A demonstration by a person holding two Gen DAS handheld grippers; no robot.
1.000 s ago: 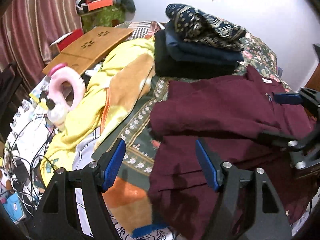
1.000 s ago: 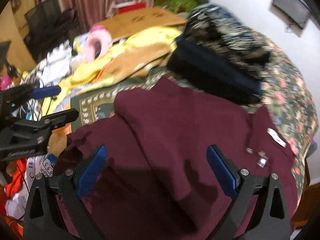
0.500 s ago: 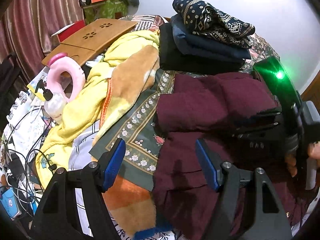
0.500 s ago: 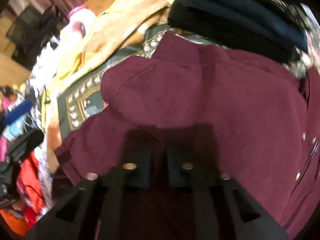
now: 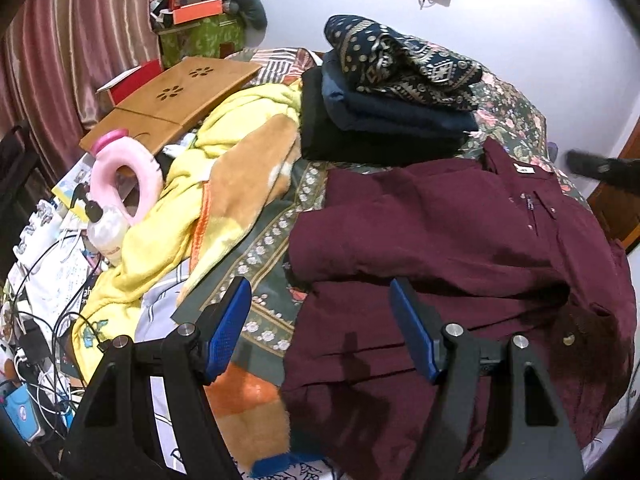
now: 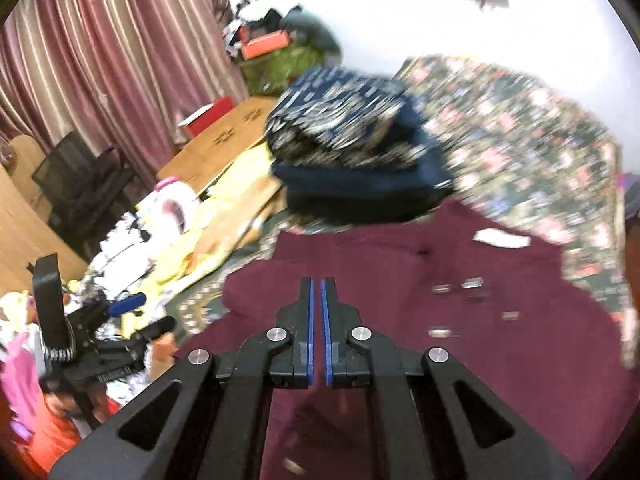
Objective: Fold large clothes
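since a second ago the right gripper has drawn its blue-padded jaws together and come up off the cloth; its pads now sit almost touching with nothing between them, poised above the dark maroon button-up shirt. half a second back those jaws were pressed low into the maroon fabric, and the gripper's body crossed the right of the left wrist view; now only a blurred dark piece shows at that view's right edge. the shirt's nearer sleeve side lies folded over the body as a thick band, with the white neck label at the far end and small metal snaps down the placket.

the left gripper has hardly shifted: its jaws stand well apart, gripping nothing, one blue pad over the green flower-bordered bedspread, the other over the shirt's lower part.

the shirt lies spread on the bed, just in front of a stack of folded dark clothes topped by a navy patterned cloth. to its left a yellow and tan fleece blanket is heaped, with a pink handled jug and a wooden lap desk beyond.
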